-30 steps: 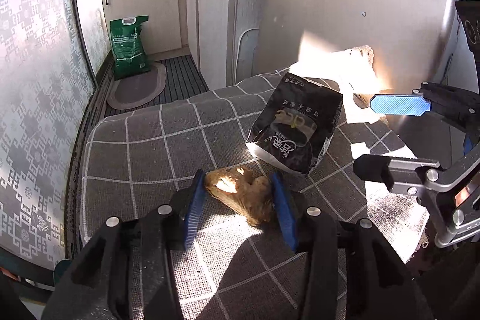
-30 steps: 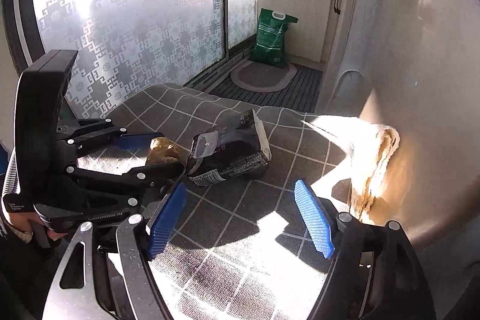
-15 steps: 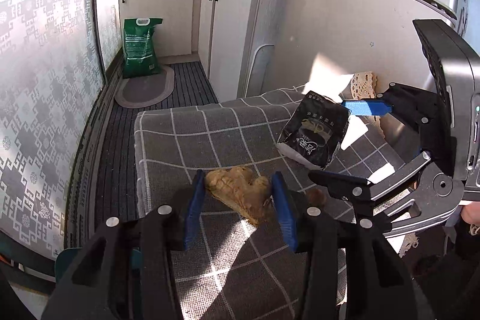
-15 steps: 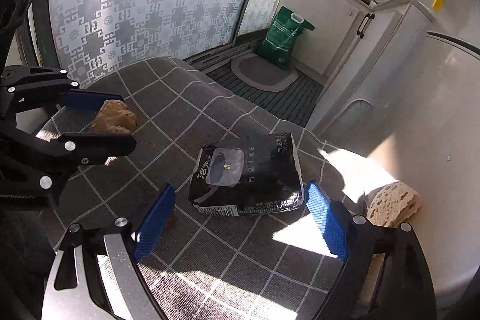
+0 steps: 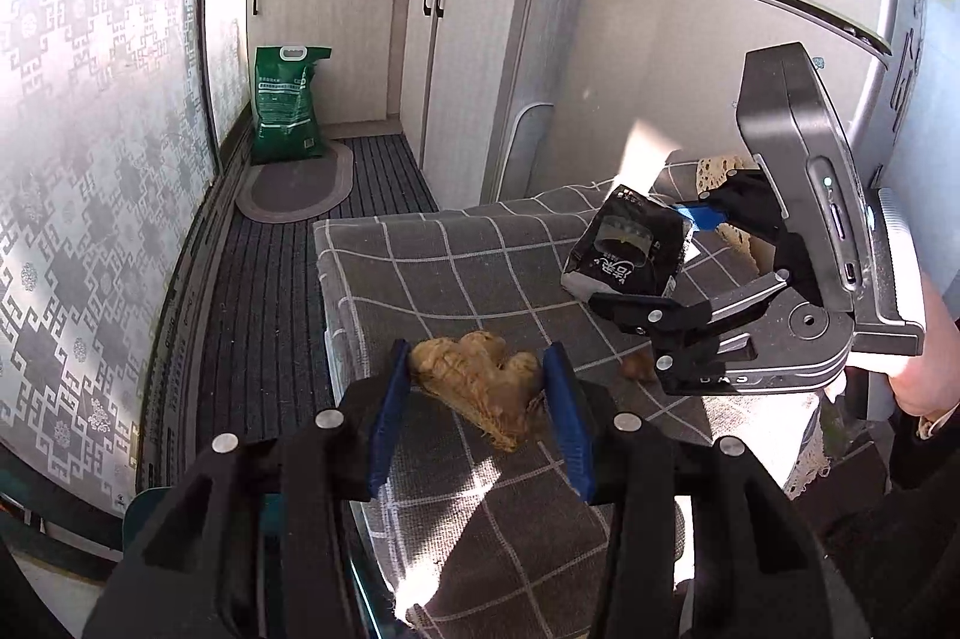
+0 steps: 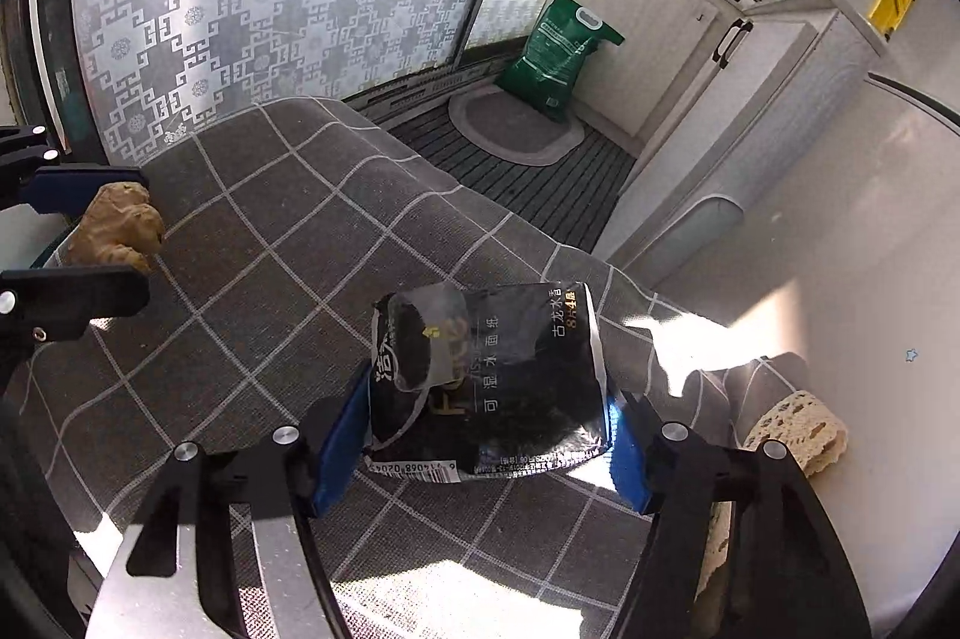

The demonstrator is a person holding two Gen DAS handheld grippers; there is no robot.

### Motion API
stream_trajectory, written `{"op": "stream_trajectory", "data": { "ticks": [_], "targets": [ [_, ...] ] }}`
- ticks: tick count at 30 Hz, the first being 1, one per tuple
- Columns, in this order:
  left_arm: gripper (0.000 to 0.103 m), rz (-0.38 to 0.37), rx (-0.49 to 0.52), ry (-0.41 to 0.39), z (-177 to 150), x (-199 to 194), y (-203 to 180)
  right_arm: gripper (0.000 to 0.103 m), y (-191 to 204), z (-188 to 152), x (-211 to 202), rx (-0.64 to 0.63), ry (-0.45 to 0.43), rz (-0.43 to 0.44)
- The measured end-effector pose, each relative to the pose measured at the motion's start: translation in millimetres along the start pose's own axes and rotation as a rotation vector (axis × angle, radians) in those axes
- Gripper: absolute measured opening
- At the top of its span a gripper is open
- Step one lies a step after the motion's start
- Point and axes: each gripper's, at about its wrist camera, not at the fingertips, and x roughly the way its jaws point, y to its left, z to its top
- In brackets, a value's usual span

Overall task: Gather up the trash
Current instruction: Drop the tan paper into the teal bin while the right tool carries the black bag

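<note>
Ginger root (image 5: 480,387) is clamped between the blue fingers of the left gripper (image 5: 477,399), lifted off the checked cloth (image 5: 468,273) at the 9 o'clock edge of the desk. Right gripper (image 6: 486,435) has just been closing; its fingers now press both sides of the black wipes packet (image 6: 486,381) at centre

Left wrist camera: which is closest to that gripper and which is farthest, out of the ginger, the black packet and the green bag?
1. Ginger, held between the left gripper pads.
2. Black packet, to the right on the checked cloth.
3. Green bag, far back left on the floor.
</note>
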Motion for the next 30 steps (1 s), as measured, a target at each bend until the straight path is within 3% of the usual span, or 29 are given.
{"op": "stream_trajectory", "data": {
  "ticks": [5, 13, 30],
  "targets": [
    [0.048, 0.009, -0.006, -0.015, -3.7, -11.6, 6.5, 0.069, -0.7, 5.1, -21.2, 0.065, -0.042, 0.043],
    [0.048, 0.03, -0.022, -0.055, -7.5, -32.0, 21.1, 0.069, 29.0, 26.9, -45.9, 0.066, -0.098, 0.132],
    [0.048, 0.117, -0.088, -0.074, -34.7, -71.5, 80.2, 0.069, 86.9, 58.1, -51.2, 0.118, -0.108, 0.333]
  ]
}}
